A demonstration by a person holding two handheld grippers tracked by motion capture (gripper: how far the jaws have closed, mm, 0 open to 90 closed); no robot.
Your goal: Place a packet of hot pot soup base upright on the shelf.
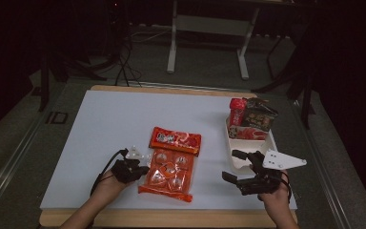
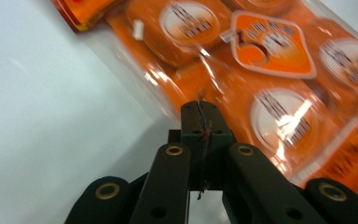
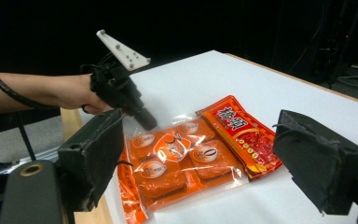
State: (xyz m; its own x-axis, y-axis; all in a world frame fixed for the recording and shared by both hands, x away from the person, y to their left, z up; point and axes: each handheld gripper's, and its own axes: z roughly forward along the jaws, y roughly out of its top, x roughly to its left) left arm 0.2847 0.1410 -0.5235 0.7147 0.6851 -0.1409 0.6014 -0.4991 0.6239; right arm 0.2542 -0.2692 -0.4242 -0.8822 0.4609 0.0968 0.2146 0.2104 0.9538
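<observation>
We are holding the left claw (image 1: 140, 170), pressed together with nothing pinched, touching the orange pack's (image 1: 170, 174) left edge; right claw (image 1: 236, 167), spread and empty, is sitting well apart on the desk (image 1: 105, 124).

The upper left and middle of the white table (image 1: 119, 119) in the high view lie bare, wide room for a hand to pass. At lower centre the orange snack pack (image 1: 168, 174) and the red packet (image 1: 175, 140) touching its top edge block the way. At right, the white tray (image 1: 240, 150) stuffed with upright packets (image 1: 250, 117) stands as an obstacle; a bare strip separates it from the orange pack.
</observation>
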